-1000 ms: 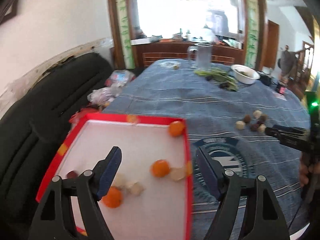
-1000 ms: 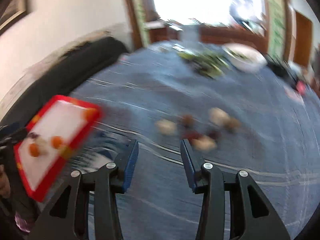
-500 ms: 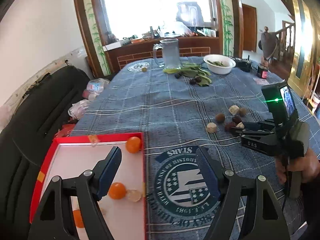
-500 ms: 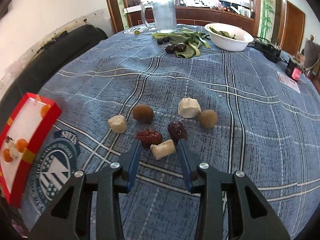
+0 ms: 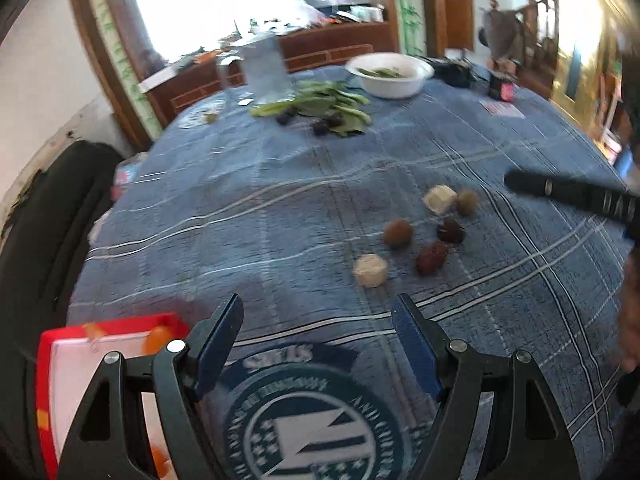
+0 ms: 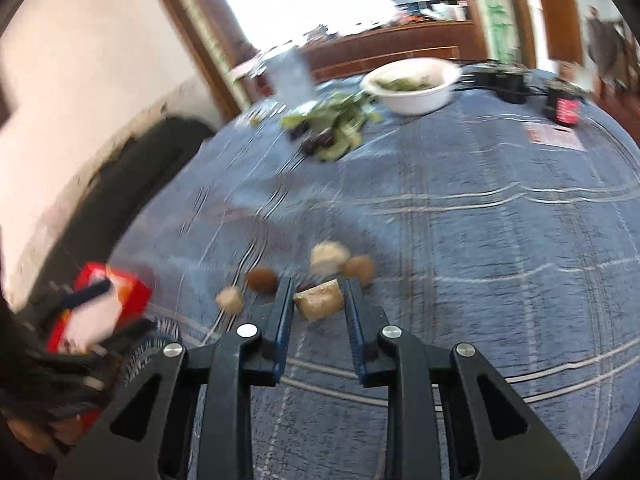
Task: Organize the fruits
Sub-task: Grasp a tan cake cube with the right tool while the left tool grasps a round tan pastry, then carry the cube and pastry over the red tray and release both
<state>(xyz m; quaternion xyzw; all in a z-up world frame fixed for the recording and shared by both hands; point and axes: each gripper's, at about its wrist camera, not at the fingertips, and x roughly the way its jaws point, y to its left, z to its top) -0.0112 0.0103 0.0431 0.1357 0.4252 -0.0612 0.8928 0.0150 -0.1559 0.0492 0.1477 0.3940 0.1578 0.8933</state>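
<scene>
A small heap of fruit lies on the blue plaid tablecloth (image 5: 280,208): pale cut chunks (image 5: 370,270), brown round fruits (image 5: 398,233) and dark red dates (image 5: 431,258). My right gripper (image 6: 319,300) is shut on a pale fruit chunk (image 6: 320,301) and holds it just above the heap (image 6: 340,260). My left gripper (image 5: 318,322) is open and empty, over the cloth's round emblem. The red-rimmed white tray (image 5: 80,364) with orange fruits (image 5: 157,338) sits at its lower left; it also shows in the right wrist view (image 6: 120,284).
A white bowl (image 5: 390,74), green leaves with dark fruits (image 5: 328,108) and a glass jug (image 5: 264,70) stand at the table's far side. A black sofa (image 5: 44,240) runs along the left edge. Small dark items (image 6: 564,108) sit far right.
My right gripper closed on the pale chunk and lifted it off the cloth. My left gripper swung right, away from the tray toward the heap.
</scene>
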